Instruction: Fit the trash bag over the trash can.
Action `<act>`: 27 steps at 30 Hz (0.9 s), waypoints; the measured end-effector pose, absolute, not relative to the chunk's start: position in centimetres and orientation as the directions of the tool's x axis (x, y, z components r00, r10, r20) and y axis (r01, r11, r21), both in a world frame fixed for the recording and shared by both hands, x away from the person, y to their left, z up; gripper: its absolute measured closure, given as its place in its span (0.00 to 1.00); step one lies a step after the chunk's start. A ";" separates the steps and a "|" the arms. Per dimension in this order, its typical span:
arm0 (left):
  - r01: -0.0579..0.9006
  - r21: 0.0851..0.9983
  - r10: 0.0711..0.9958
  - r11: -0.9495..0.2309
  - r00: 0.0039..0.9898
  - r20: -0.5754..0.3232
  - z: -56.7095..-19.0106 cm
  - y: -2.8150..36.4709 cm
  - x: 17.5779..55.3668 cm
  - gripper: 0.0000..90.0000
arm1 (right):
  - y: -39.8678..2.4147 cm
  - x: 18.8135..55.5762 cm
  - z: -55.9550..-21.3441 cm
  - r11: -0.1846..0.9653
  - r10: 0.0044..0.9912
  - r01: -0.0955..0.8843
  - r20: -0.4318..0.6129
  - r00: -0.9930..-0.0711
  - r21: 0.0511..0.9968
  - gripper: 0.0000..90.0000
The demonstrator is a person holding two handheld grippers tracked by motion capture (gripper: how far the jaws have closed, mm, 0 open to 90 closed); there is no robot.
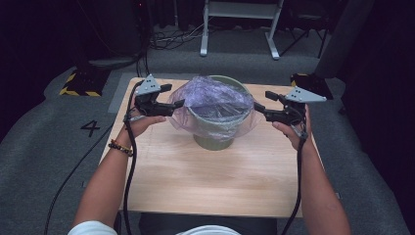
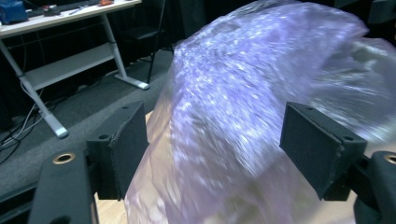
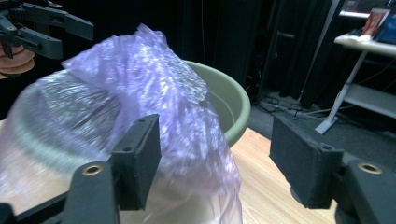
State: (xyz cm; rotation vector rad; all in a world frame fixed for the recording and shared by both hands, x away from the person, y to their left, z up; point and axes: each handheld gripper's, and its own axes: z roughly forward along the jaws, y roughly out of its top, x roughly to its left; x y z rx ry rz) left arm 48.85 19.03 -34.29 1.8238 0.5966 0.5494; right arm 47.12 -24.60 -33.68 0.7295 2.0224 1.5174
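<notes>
A pale green bucket [image 1: 214, 139] stands on the far half of the wooden table [image 1: 205, 181]. A thin, translucent purple plastic bag [image 1: 213, 98] is draped over its mouth and hangs down both sides. My left gripper [image 1: 177, 95] is open at the bag's left edge, and my right gripper [image 1: 261, 99] is open at its right edge. In the left gripper view the bag [image 2: 243, 102] billows between and beyond the wide-apart pads [image 2: 133, 140]. In the right gripper view a fold of the bag [image 3: 154, 93] hangs beside the left pad over the bucket rim [image 3: 229, 98], and the other gripper [image 3: 70, 30] shows at top left.
The table's near half is bare wood. Grey carpet surrounds it, with a painted "4" [image 1: 90, 128] on the left. A white desk frame [image 1: 240, 19] stands behind, and a yellow-and-black striped base [image 1: 78, 83] sits at the far left. Cables trail from both grippers.
</notes>
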 end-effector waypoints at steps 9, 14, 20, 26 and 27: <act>0.169 0.943 0.666 -0.288 0.743 0.070 -34.8 17.5 51.3 0.33 | -22.7 49.9 -34.4 0.275 0.679 0.186 -0.053 -0.732 0.943 0.41; 0.227 0.935 0.648 -0.272 0.762 0.004 -35.1 17.3 52.7 0.38 | -22.5 51.0 -34.8 0.263 0.673 0.230 -0.008 -0.739 0.937 0.51; 0.299 0.924 0.601 -0.237 0.793 -0.102 -35.6 17.1 53.8 0.33 | -23.0 52.1 -35.2 0.187 0.681 0.300 0.097 -0.726 0.935 0.49; 0.318 0.912 0.556 -0.258 0.821 -0.129 -35.8 16.2 53.9 0.32 | -22.8 52.3 -35.4 0.174 0.633 0.335 0.155 -0.758 0.926 0.55; 0.322 0.912 0.555 -0.254 0.821 -0.136 -35.8 16.2 53.8 0.33 | -22.8 52.2 -35.3 0.176 0.634 0.338 0.156 -0.757 0.925 0.55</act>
